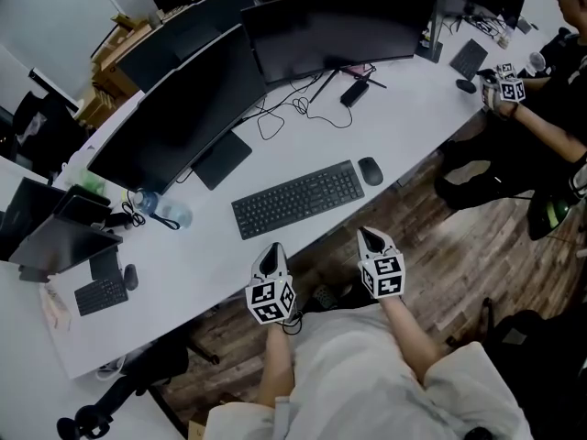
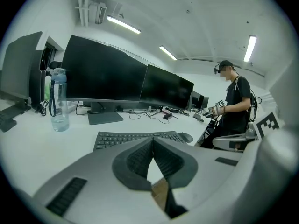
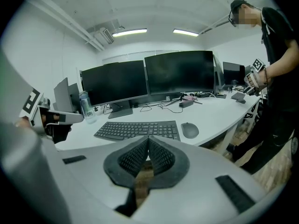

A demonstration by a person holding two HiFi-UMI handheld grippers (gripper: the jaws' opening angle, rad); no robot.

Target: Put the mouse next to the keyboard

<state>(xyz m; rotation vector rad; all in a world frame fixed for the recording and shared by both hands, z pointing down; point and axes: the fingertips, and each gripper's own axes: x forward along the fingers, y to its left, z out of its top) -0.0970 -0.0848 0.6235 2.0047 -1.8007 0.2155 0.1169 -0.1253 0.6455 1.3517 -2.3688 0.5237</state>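
Note:
A black keyboard lies on the white desk, and a dark grey mouse rests just off its right end. The same keyboard and mouse show in the left gripper view, and the keyboard and mouse in the right gripper view. My left gripper hovers at the desk's near edge, shut and empty. A short way to its right, my right gripper is likewise shut with nothing in it. Both point toward the keyboard from the near side.
Two large dark monitors stand behind the keyboard with cables between them. A clear water bottle lies left of the keyboard. A second small keyboard and mouse sit far left. Another person with grippers works at the right end.

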